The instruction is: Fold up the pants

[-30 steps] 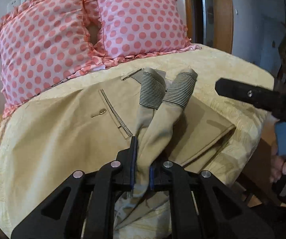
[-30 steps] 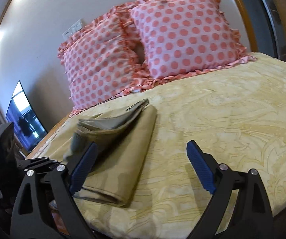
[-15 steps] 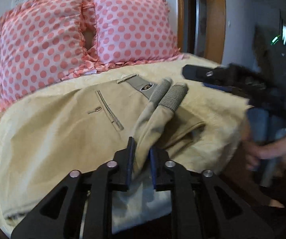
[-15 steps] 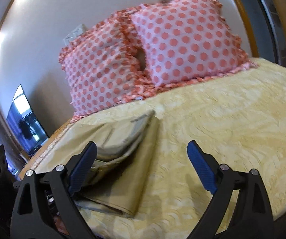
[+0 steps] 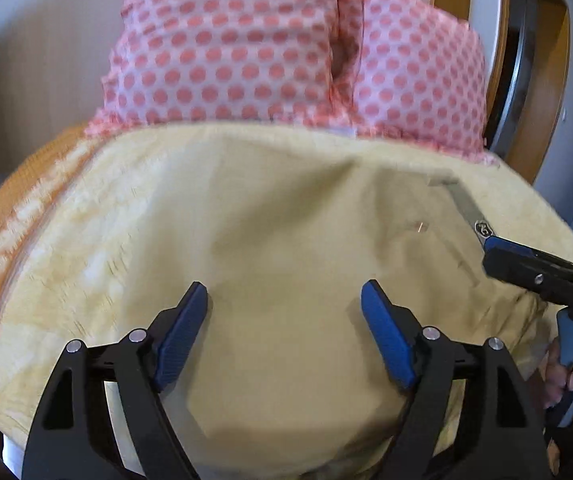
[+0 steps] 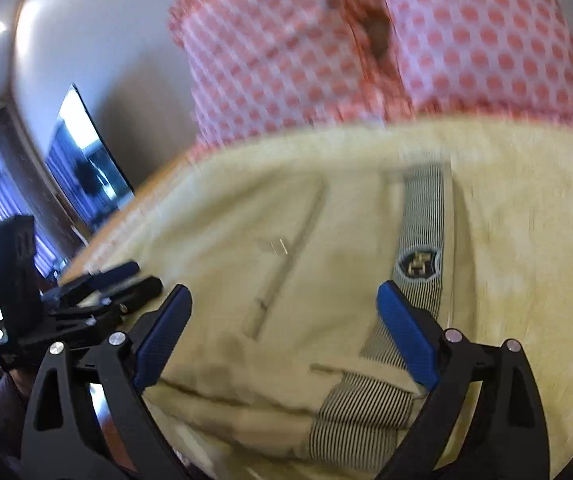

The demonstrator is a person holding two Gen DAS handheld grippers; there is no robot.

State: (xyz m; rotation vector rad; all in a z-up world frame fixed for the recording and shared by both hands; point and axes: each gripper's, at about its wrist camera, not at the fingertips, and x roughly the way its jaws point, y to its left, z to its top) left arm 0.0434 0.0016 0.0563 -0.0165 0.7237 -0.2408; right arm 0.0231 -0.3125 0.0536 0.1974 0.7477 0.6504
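Observation:
Khaki pants [image 5: 306,248] lie folded flat on the yellow bedspread [image 5: 86,216], also in the right wrist view [image 6: 246,280]. Their striped waistband lining with a crest label [image 6: 420,266] faces up, and a striped cuff [image 6: 358,420] lies at the near edge. My left gripper [image 5: 284,320] is open and empty just above the pants' left part. My right gripper [image 6: 284,332] is open and empty over the pants near the waistband; it also shows at the right of the left wrist view [image 5: 534,272]. The left gripper shows at the left of the right wrist view [image 6: 98,284].
Two pink polka-dot pillows [image 5: 286,48] lean against the wall behind the pants. An orange bed edge [image 5: 2,208] runs along the left. A wooden door frame [image 5: 534,60] stands at the right. A screen [image 6: 82,152] stands left of the bed.
My left gripper let go of the pant legs and opened; the legs now lie folded on the pants. Both grippers moved in close over the pants.

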